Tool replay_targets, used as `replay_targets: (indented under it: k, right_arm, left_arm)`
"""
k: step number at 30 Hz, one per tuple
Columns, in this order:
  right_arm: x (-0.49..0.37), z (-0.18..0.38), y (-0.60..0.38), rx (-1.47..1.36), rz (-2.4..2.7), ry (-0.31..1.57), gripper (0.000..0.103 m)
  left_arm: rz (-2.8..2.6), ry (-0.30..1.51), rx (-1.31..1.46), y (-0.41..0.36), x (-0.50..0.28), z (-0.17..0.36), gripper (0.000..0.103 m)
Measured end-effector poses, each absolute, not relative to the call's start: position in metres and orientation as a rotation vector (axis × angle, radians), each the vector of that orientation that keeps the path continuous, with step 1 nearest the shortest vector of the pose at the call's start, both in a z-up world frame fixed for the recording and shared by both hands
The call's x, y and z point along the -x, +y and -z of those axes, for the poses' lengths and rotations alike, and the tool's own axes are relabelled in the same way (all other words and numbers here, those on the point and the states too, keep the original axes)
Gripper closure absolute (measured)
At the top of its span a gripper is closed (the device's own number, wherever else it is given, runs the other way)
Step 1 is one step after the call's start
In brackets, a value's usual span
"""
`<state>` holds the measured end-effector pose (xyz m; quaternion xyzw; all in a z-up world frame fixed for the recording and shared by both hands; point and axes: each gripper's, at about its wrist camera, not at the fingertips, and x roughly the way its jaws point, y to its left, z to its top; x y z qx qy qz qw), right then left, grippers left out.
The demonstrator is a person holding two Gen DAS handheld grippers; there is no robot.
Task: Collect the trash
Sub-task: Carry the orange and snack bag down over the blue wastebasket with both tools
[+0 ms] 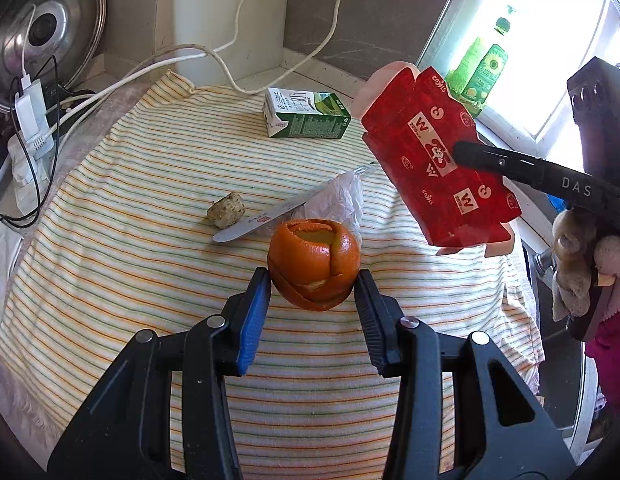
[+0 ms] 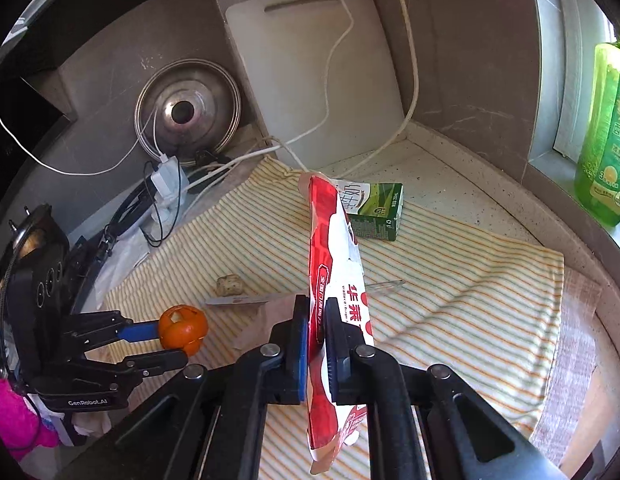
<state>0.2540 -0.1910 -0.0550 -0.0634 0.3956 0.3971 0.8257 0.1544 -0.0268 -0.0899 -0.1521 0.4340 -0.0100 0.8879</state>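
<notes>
orange peel (image 1: 313, 266) clamped in left gripper (image 1: 313, 280); right gripper (image 2: 316, 320) pinching flattened red carton (image 2: 334, 280) above striped cloth (image 1: 150, 200).

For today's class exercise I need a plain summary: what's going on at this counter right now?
A person is clearing rubbish off a striped cloth with two hand-held grippers. The left hand-held gripper is clamped on an orange peel, lifted clear of the cloth. The right hand-held gripper is shut on a flattened red carton, held up in the air. A green milk carton, a plastic wrapper and a small crumpled lump remain on the cloth.
</notes>
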Motion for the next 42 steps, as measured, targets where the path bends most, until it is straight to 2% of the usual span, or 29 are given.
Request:
replay_targets:
  k: [8, 24, 42]
  right_arm:
    - [-0.201, 0.042, -0.202, 0.032, -0.841, 0.835, 0.098]
    - [-0.091, 0.049, -0.21, -0.141, -0.774, 0.867, 0.098]
    - [0.022, 0.089, -0.19, -0.221, -0.765, 0.965, 0.098]
  left_arm:
    - [0.043, 0.883, 0.292, -0.022, -0.123, 0.079, 0.059]
    - [0.096, 0.893, 0.274, 0.005, -0.037, 0.075, 0.059]
    - [0.149, 0.967, 0.266, 0.007, 0.048, 0.107, 0.059]
